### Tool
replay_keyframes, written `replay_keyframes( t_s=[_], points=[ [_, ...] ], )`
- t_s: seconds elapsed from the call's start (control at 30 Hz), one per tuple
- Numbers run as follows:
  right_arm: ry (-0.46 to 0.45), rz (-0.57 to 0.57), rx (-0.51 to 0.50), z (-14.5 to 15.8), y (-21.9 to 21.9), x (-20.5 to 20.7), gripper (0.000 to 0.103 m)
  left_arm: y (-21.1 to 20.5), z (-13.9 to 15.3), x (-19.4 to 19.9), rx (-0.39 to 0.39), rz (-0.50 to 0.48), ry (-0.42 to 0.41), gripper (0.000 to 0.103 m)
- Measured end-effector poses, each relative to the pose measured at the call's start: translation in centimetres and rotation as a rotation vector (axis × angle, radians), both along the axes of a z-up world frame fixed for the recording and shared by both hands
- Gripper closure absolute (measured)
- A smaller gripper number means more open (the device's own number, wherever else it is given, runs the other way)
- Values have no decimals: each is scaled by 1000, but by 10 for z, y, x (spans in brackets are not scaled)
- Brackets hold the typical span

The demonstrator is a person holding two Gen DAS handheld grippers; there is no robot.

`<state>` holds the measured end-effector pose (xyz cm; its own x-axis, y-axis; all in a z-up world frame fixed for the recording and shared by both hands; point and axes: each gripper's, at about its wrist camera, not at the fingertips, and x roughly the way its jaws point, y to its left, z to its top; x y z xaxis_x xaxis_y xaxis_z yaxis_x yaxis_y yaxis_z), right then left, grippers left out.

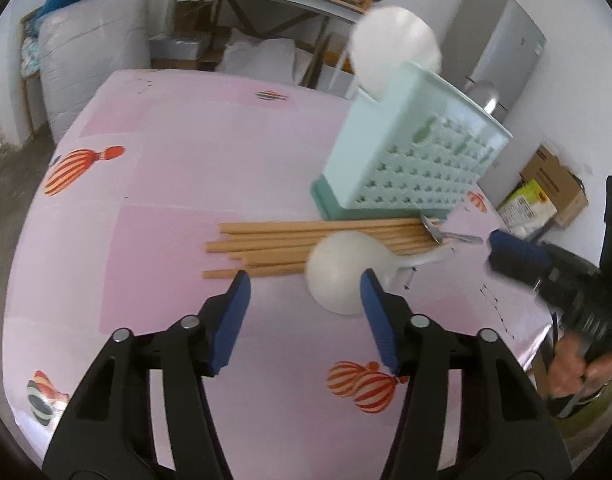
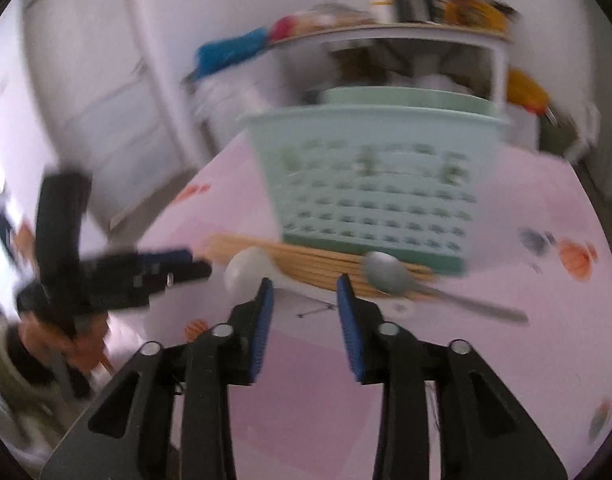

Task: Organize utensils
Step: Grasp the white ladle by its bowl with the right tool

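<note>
Metal spoon (image 2: 390,276) bowl plain at right wrist, edge-on leftward (image 1: 446,234).

Metal spoon (image 2: 390,276) lies on chopsticks (image 2: 306,262) — before the basket (image 2: 370,184).

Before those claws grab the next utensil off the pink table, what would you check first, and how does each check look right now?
1. Left claw open and empty: ok.
2. Right claw open and empty: ok.
3. White ladle within reach of the left claw: ok, its bowl sits just ahead, between the fingertips.
4. Metal spoon free to lift: ok, it lies on top of the chopsticks.
5. Green basket upright on the table: ok.
6. Room left inside the basket: cannot tell, though one white utensil already stands in it.
</note>
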<state>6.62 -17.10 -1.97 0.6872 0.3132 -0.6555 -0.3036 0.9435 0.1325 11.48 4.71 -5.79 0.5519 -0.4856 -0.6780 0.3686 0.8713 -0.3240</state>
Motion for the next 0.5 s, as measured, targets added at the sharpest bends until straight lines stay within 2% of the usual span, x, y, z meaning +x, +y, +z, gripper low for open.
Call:
replay_keyframes(
  t_s=[0.1,0.17,0.33,0.43,0.5],
  points=[
    [4,114,-73,-7,20,11,60,8,0,4,0,29,5,58],
    [61,188,-19,-9,20,29,60,13,-1,7,-9,34,8,62],
    [192,280,98,-10,15,73,60,13,-11,7,3,19,29,76],
    [265,309,103,-20,20,90,60,11,-17,5,10,1,39,82],
    [292,323,100,-25,25,95,67,10,-18,4,6,-5,38,85]
  ],
)
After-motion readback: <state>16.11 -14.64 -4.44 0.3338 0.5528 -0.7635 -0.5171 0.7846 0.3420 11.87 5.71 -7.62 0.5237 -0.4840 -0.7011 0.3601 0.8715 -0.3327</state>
